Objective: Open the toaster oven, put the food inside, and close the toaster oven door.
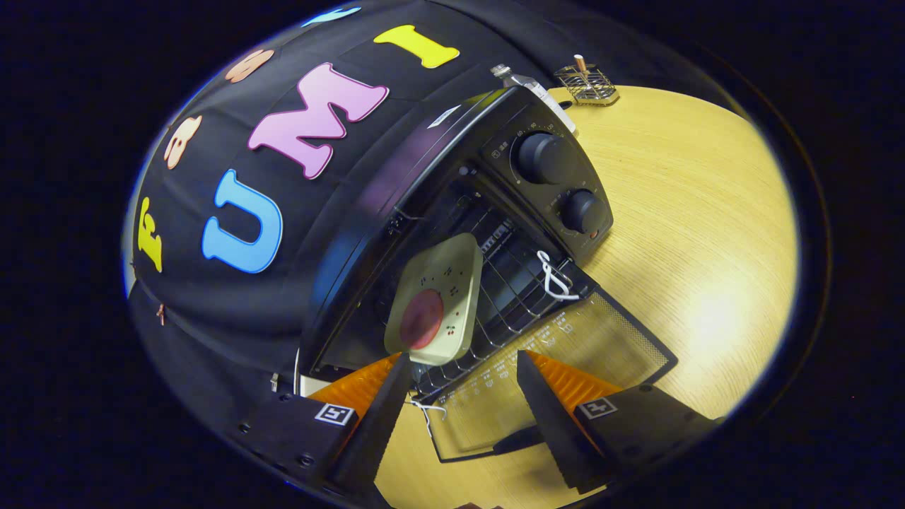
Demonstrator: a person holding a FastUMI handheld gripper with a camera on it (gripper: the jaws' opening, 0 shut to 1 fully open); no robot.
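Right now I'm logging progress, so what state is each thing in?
Toaster oven: open.
Door: folded down flat onto the table.
Plate: inside, resting on the wire rack, red food on it.
Gripper: jaws open, holding nothing, just in front of the plate.

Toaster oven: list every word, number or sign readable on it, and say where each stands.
Nothing reads clearly.
Upper knob: ring of numerals around it, too small to read.
Open door glass: rows of pale print, blurred.
Toaster oven top: white sticker, unreadable.
The gripper, fingers open, sits just before the plate on the rack.
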